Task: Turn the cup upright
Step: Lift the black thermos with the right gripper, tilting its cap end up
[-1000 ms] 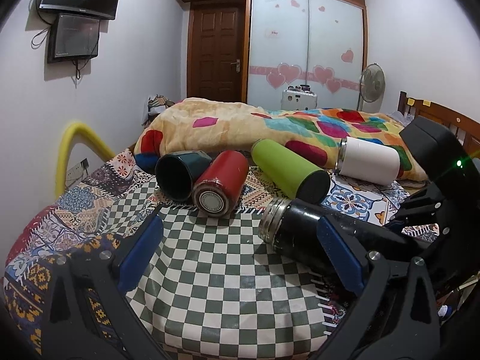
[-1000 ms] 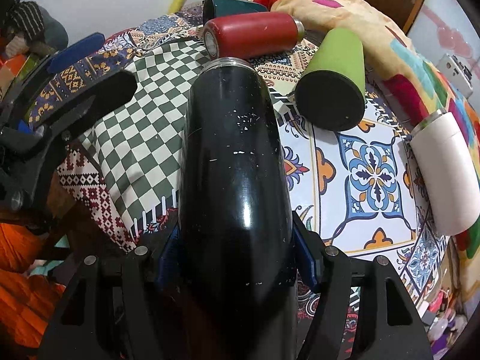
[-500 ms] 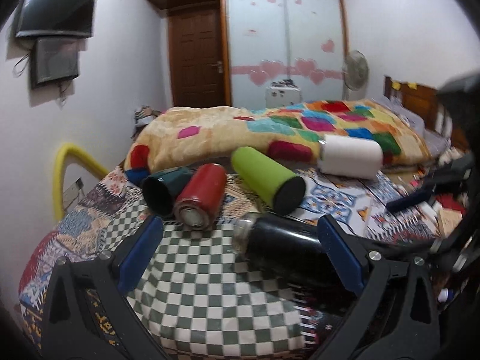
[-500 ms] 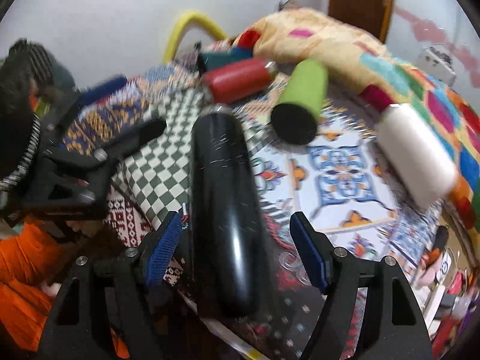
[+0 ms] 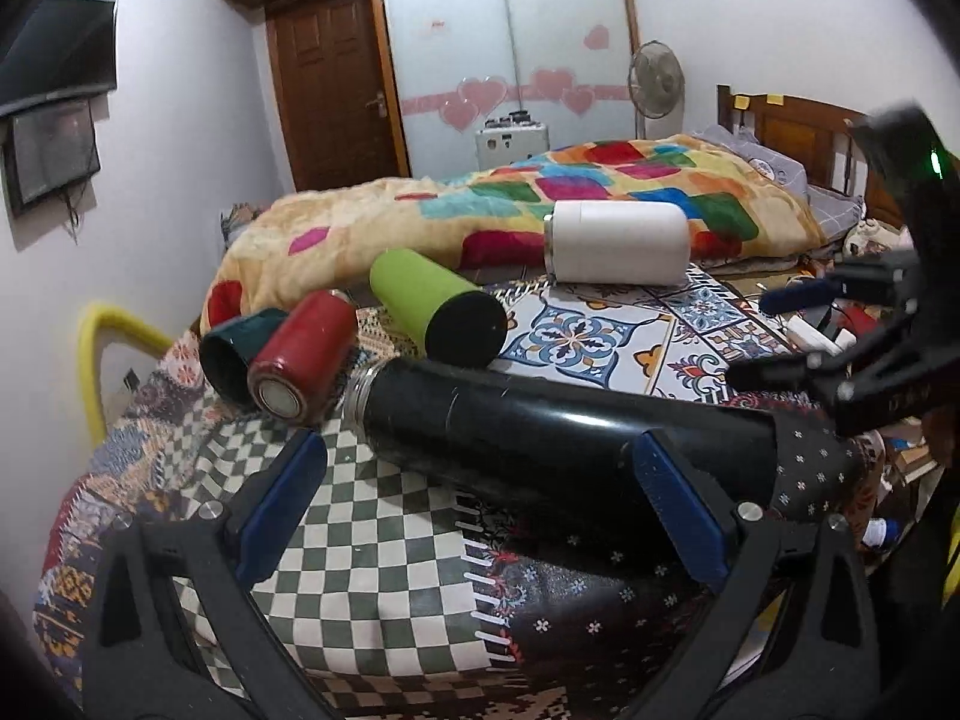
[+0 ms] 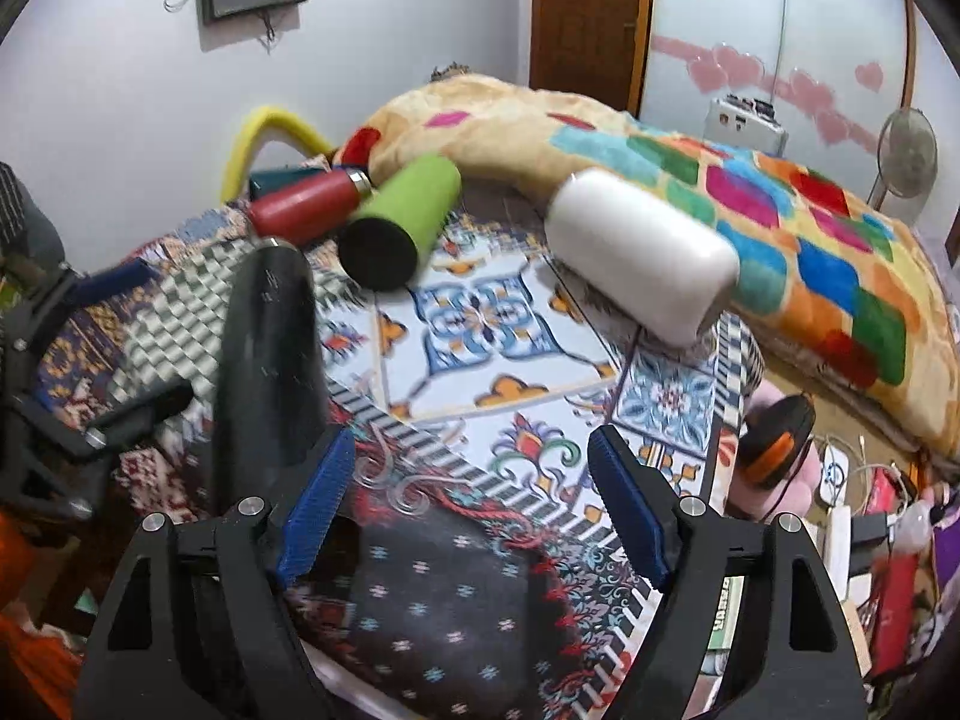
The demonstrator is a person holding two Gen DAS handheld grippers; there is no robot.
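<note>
The black cup (image 5: 558, 438) was a long, glossy cylinder with fine scratches and a threaded silver rim at its open mouth, lying on its side on the patterned cloth (image 5: 372, 552) across the near edge of the work surface. A second ago it sat clamped between the right gripper's blue pads; by this frame the right gripper (image 6: 474, 510) had let go and backed off, jaws spread wide and holding nothing, with the cup lying off toward 10 o'clock of its left finger in the right wrist view (image 6: 267, 360). The left gripper (image 5: 486, 504) stood wide open, empty, its fingers straddling the cup's middle without clear contact. The cup's long axis ran from 9 o'clock to 3 o'clock in the left wrist view, mouth toward 9 o'clock, closed base toward 3 o'clock and near the right gripper. The mouth lay just beside the red cup (image 5: 303, 360), with the dark green cup (image 5: 231, 348), lime green cup (image 5: 435, 306) and white cup (image 5: 618, 243) all on their sides behind it, toward 12 o'clock, before the quilt (image 5: 540, 204)
</note>
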